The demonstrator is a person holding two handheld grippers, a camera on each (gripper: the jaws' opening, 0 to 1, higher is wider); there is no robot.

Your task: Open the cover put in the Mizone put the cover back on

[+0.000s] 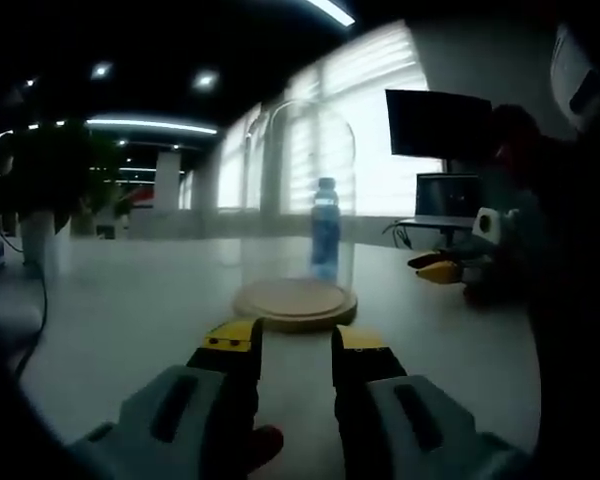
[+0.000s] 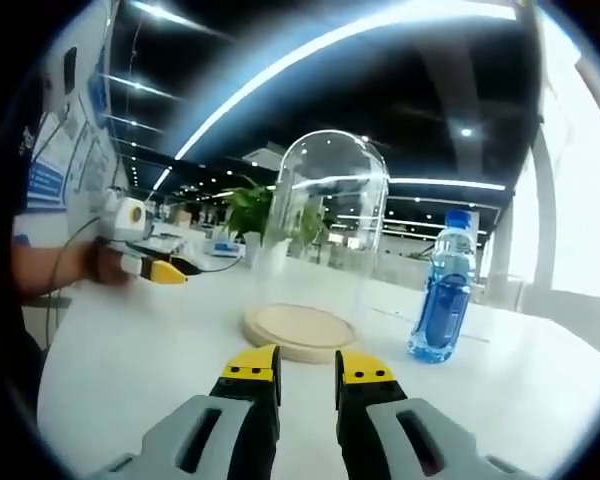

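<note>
A clear glass dome cover (image 2: pixel 325 230) sits upright on a round wooden base (image 2: pixel 300 332) on a pale tabletop (image 2: pixel 140 370). In the right gripper view the blue Mizone bottle (image 2: pixel 443 290) stands upright on the tabletop just beside the base, outside the dome, its blue cap on. In the left gripper view the same dome (image 1: pixel 302 200) and base (image 1: pixel 294 301) lie straight ahead, and the bottle (image 1: pixel 325 230) is seen through the glass, standing behind the dome.

The left gripper (image 1: pixel 295 345) is low over the tabletop (image 1: pixel 130 310), near the base but not touching it; its yellow-tipped fingers (image 1: pixel 230 340) are apart with nothing between them. The right gripper (image 2: pixel 308 368) likewise points at the base from the other side, its fingers (image 2: pixel 252 370) apart and empty, short of the wooden rim.

Each gripper shows in the other's view: the right one (image 1: pixel 442 268) off to the right in the left gripper view, held by a person's hand, and the left one (image 2: pixel 158 270) at the left of the right gripper view, also in a hand (image 2: pixel 105 262).

Beyond the dome, the left gripper view shows bright blinds (image 1: pixel 370 110), a dark monitor (image 1: pixel 438 124) and a laptop (image 1: pixel 448 196) at the tabletop's far edge, and a leafy plant (image 1: pixel 50 170) to the left. The right gripper view shows a plant (image 2: pixel 250 205) behind the dome and ceiling light strips (image 2: pixel 380 40).
</note>
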